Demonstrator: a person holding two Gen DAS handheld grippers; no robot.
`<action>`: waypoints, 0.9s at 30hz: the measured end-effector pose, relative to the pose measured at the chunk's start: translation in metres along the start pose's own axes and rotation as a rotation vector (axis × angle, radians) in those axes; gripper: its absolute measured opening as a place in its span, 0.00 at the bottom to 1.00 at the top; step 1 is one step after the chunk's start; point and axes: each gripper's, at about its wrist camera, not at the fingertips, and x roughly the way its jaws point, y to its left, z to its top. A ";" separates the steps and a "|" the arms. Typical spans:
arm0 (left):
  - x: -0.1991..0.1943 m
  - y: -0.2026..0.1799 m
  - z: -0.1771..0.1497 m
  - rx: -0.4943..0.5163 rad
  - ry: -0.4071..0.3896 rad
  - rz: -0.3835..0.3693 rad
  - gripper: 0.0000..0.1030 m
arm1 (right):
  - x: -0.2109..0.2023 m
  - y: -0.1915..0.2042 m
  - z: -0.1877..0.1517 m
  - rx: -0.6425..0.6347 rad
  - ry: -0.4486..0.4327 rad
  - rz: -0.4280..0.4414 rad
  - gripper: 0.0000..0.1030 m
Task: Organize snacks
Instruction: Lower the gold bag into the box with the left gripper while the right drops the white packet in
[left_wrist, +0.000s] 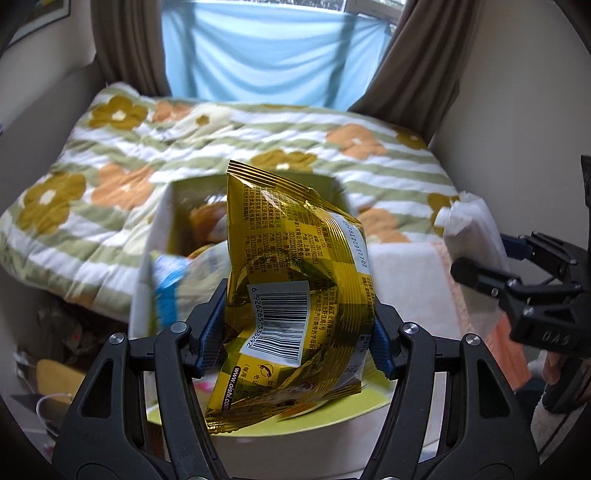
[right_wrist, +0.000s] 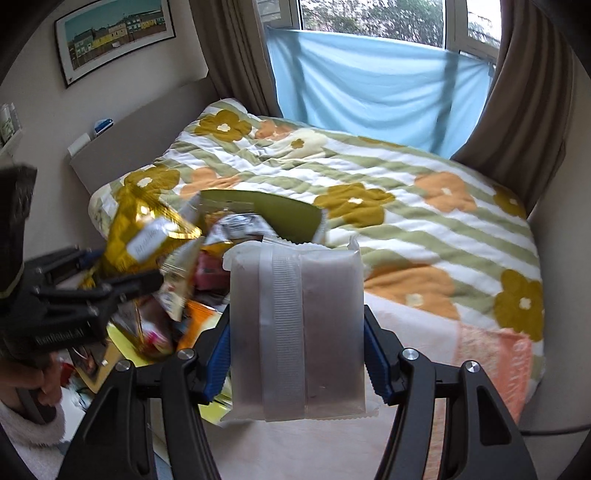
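1. Bedroom light from a window with a blue sheet (right_wrist: 373, 77) falls on a bed (right_wrist: 424, 229) under a flowered quilt; both grippers hang above a box (left_wrist: 155, 258) at its foot.
2. Left gripper (left_wrist: 297, 332) is clamped on a gold bag (left_wrist: 295, 291), its blue pads pressing the crumpled lower half, barcode facing the camera. The bag stands upright, above the box opening and its yellow flap (left_wrist: 354, 410).
3. Right gripper (right_wrist: 297, 354) is closed on a frosted pack (right_wrist: 297, 332) with a brown filling and a ribbed seam down the middle; the pads bear on both long edges. The pack is held clear of the bed, just beside the box.
4. Outward from there, the box holds more snacks (right_wrist: 236, 229): a silver wrapper, orange and pink packets, a dark green flap (right_wrist: 280, 214) standing behind.
5. Doing this step well, as I judge it: keep each squeeze light, since both packs crush easily; carry them apart so they do not knock; lower each one flat where it belongs before letting go.
6. Where they should go is unclear: no sorted piles or second container show.
7. Motion blur smears the box contents, so labels are unreadable. The gold bag hides most of the box interior in the left view. A hand (right_wrist: 33, 380) and fuzzy sleeve show only at the frame edge.
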 end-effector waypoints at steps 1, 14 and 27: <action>0.003 0.007 -0.003 0.000 0.009 -0.005 0.60 | 0.005 0.010 -0.001 0.019 0.005 0.001 0.56; 0.028 0.065 -0.030 0.061 0.144 -0.094 0.61 | 0.037 0.064 -0.003 0.181 0.060 -0.043 0.56; 0.007 0.068 -0.036 0.132 0.144 -0.037 1.00 | 0.059 0.077 0.008 0.189 0.076 0.003 0.56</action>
